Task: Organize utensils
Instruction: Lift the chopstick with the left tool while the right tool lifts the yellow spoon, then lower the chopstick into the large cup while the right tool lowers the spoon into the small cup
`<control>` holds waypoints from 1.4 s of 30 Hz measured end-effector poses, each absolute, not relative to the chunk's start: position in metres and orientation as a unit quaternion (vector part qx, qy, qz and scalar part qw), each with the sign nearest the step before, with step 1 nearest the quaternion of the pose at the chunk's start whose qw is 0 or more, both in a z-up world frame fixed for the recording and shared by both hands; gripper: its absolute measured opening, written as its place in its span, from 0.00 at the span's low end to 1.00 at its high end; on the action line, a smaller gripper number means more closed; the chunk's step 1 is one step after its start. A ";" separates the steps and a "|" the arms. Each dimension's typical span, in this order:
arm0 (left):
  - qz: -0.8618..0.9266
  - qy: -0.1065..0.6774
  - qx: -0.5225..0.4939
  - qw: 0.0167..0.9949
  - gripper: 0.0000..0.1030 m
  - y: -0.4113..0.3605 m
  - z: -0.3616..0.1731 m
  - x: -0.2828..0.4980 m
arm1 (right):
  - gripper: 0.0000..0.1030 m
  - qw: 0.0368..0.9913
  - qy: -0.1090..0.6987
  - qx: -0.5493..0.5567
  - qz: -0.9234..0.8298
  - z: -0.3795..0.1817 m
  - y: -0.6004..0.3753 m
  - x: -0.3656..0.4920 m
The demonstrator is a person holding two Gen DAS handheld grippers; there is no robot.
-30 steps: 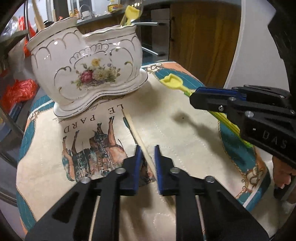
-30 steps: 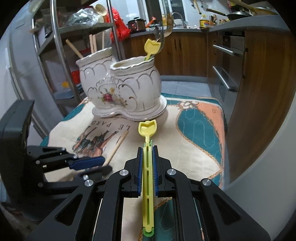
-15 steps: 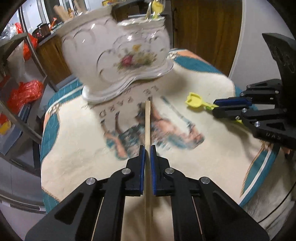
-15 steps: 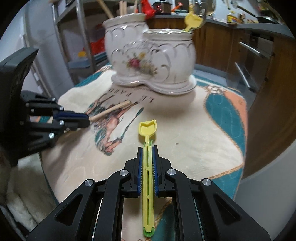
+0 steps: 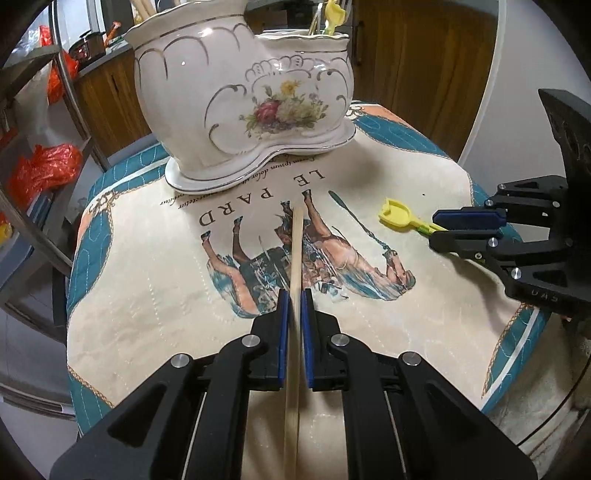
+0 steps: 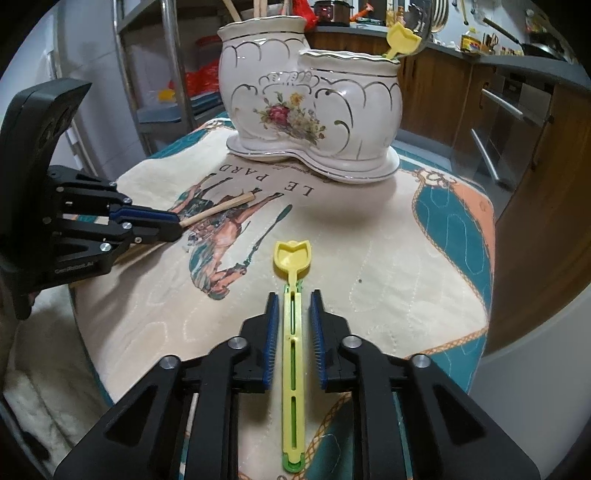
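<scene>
Two hand-held grippers are in play here, each lined up on its own utensil. Nearest the front edge of the worktop [image 5: 129, 295], the left hand-held gripper [image 5: 291, 302] has its blue pads pinched right onto a wooden chopstick [image 5: 297, 243], which runs straight out between the jaws over the horse print on the quilted cloth [image 6: 388, 258]. From the right wrist view the same chopstick [image 6: 221, 208] sticks out of that gripper [image 6: 177, 225], tip angled up toward the lettering.

Over on the right side, the right hand-held gripper [image 6: 293, 306] is spread open around a yellow plastic spoon [image 6: 293, 332]. There's a visible gap between each pad and the handle, so it's not clamped. The spoon lies flat on the cloth, bowl pointing away toward the holder. In the left wrist view you can see its yellow bowl [image 5: 397, 218] poking out past the right gripper's fingers [image 5: 469, 218].

At the far edge sits a white ceramic double-pot utensil holder [image 6: 314, 110] with a floral design. Another yellow spoon [image 6: 400, 38] is standing in its right pot, and wooden sticks [image 6: 258, 7] poke out of the left one.
</scene>
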State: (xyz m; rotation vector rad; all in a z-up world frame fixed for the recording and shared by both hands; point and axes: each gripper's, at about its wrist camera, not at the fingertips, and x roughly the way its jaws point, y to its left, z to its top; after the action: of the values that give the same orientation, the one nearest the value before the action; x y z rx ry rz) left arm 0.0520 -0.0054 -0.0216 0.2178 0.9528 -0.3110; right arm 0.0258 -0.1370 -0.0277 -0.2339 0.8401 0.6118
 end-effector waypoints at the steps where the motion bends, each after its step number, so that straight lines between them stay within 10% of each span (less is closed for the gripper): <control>1: -0.151 0.453 0.107 0.872 0.06 -0.006 -0.022 0.051 | 0.10 0.862 0.400 -0.112 0.289 -0.028 -0.136 0.025; 42: -0.138 0.049 -0.052 0.988 0.06 0.058 0.159 0.130 | 0.10 0.926 0.139 0.153 0.315 0.094 -0.138 0.142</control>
State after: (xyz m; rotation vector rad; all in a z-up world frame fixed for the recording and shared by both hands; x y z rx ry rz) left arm 0.1304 0.0579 0.1588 -0.1037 0.0993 -0.2774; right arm 0.1419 -0.1383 0.0940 0.3143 0.2849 0.6468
